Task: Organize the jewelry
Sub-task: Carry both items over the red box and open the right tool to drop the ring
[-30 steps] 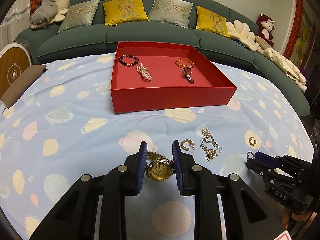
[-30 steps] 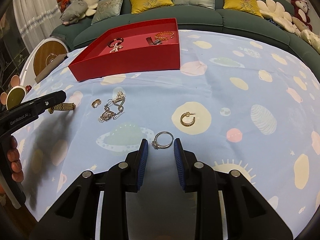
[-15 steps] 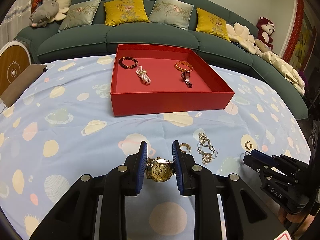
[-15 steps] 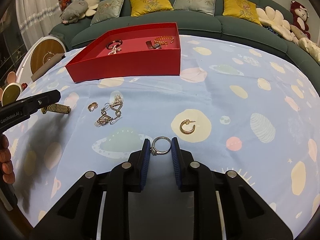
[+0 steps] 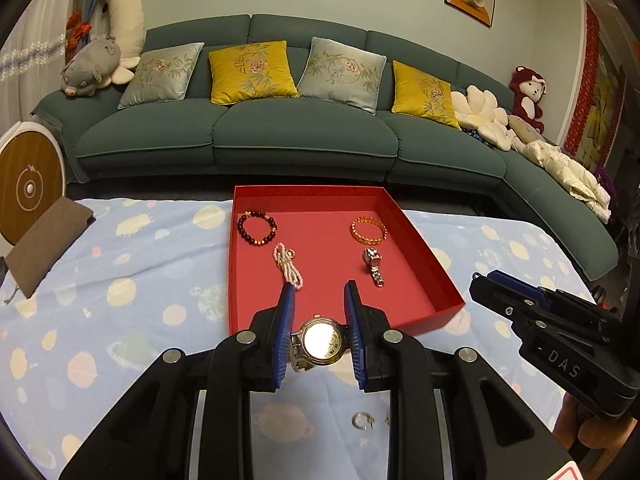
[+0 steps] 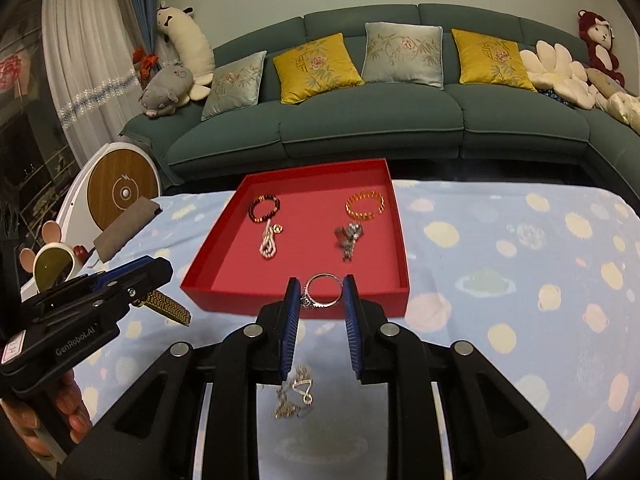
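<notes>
Both tongs up off the tabletop (image 5: 120, 280), which wears a pale blue cloth printed with planets. My left tongs (image 5: 320, 334) pinch a gold-tone wristwatch (image 5: 322, 342) by the sides of its case, dial facing the camera; in the right wrist view its gold mesh band (image 6: 166, 307) hangs free below the pads, clear of the cloth. My right tongs (image 6: 322, 300) have just closed further and now pinch a silver ring (image 6: 322, 292) with a small stone setting, the hoop standing upright between the blue pads (image 6: 294, 312). Both pieces sit in front of the near wall of the red tray (image 5: 440, 280), not yet over its floor as far as I can judge. Inside the tray: a dark bead bracelet (image 5: 257, 229) at back left, a pearl strand (image 5: 288, 266) just in front of it, an amber bead bracelet (image 5: 369, 231) at back right, a small silver watch (image 5: 373, 265) in front of that. All four lie apart from one another. On the cloth below the left tongs I see a small hoop earring (image 5: 362, 420); below the right tongs, a tangled gold and silver chain (image 6: 296, 396). A green sofa (image 5: 300, 132) with cushions runs behind the tabletop.
</notes>
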`<state>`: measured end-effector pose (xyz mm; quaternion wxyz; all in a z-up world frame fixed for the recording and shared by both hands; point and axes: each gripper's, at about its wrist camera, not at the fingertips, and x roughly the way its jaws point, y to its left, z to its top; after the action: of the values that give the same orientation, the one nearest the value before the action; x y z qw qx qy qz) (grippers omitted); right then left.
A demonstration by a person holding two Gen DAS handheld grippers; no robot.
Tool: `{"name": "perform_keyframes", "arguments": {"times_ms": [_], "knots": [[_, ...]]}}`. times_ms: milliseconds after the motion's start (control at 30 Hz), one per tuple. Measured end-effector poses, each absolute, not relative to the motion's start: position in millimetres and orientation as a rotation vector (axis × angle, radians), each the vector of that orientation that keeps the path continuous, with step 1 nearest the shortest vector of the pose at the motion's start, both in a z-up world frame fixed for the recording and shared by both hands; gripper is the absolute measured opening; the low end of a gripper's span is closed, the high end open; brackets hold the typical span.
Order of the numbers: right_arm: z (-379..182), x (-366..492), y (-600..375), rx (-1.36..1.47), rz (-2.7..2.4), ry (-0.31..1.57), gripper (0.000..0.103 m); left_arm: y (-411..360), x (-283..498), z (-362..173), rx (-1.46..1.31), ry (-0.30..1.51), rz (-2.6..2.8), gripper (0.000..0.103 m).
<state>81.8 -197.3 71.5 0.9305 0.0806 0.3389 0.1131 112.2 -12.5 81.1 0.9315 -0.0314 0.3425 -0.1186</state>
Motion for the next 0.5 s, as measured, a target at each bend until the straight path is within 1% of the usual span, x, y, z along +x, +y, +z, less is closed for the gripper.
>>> {"name": "perform_keyframes", "arguments": {"times_ms": [100, 233, 500], "knots": [[71.0, 108.4, -195.7, 0.187, 0.225, 0.706, 0.021, -7.2, 141.0, 68.1, -0.105, 0.739, -0.229, 0.022], [50.9, 139.6, -188.0, 0.175, 0.202, 0.742, 0.021, -5.1, 165.7, 43.2, -0.096, 0.787, -0.187, 0.022], [15.6, 164.9, -177.1, 0.174, 0.198, 0.828, 0.021, -3.8, 179.7, 20.7, -0.108, 0.849, -0.161, 0.022]]}}
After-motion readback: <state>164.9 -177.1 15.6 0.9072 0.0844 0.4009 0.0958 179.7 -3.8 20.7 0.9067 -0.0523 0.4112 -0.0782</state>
